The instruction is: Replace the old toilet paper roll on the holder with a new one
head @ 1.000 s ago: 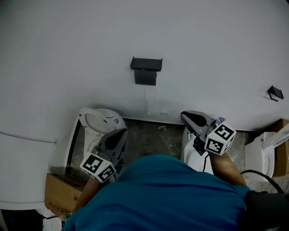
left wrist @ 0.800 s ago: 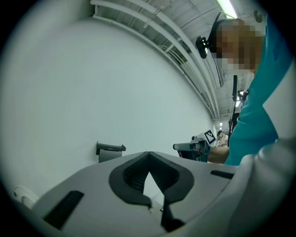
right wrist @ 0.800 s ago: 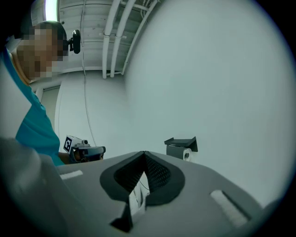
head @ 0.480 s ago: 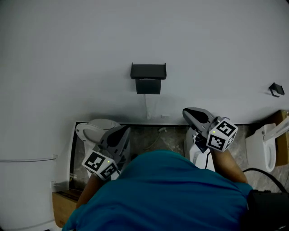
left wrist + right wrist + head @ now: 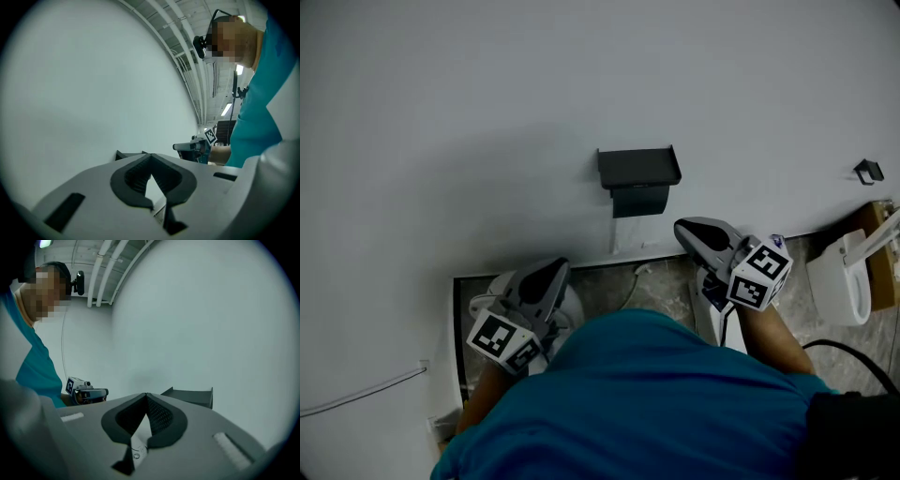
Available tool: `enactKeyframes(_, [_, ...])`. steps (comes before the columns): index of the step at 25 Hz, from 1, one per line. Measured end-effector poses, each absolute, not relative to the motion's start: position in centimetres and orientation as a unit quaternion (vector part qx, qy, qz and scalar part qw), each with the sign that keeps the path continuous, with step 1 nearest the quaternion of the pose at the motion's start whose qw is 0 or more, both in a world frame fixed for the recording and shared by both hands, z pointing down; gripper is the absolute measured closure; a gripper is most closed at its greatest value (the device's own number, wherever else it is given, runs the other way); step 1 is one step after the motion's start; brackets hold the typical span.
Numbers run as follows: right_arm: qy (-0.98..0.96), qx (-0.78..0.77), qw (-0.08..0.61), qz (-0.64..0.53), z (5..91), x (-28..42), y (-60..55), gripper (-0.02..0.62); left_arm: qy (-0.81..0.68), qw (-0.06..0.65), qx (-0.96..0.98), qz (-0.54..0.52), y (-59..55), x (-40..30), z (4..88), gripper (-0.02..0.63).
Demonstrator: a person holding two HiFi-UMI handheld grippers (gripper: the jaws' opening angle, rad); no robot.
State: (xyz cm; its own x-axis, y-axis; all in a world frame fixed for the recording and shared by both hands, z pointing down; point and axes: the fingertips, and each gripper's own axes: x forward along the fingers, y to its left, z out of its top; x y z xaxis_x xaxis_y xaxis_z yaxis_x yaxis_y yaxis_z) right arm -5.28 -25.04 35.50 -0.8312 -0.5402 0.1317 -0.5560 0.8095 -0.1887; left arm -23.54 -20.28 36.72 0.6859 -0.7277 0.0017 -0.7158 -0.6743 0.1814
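A black wall holder (image 5: 638, 169) with a dark block under its shelf hangs on the pale wall; a thin pale strip (image 5: 614, 236) trails below it. No roll of paper shows clearly. My left gripper (image 5: 559, 267) is shut and empty, low and left of the holder. My right gripper (image 5: 681, 228) is shut and empty too, just right of and below the holder. In the left gripper view the jaws (image 5: 150, 157) meet, with the holder's edge (image 5: 127, 153) behind them. In the right gripper view the shut jaws (image 5: 146, 396) point beside the holder (image 5: 190, 396).
A white toilet (image 5: 499, 287) sits under my left gripper, another white fixture (image 5: 713, 321) under the right one. A further toilet (image 5: 838, 281) and a cardboard box (image 5: 883, 251) stand at the right. A small black hook (image 5: 865, 171) is on the wall. A black cable (image 5: 855, 360) runs by my right side.
Both grippers, still shut, have come nearer the wall. The holder now sits lower and further right in the head view. The cardboard box at lower left has slipped out of view.
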Motion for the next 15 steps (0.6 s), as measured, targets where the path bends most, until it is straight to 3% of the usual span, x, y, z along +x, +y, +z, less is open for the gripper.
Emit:
enactKeyframes(7, [-0.951,0.285,0.045,0.109,36.1,-6.5,-26.9,0.592,-0.374,0.099,0.922,-0.029,-22.6,-24.1,38.5,0.598])
enactKeyframes(15, [-0.963,0.239,0.04,0.115,36.6,-2.2,-31.3,0.592,-0.417,0.103,0.903,-0.019,-26.7,-19.6,39.0,0.598])
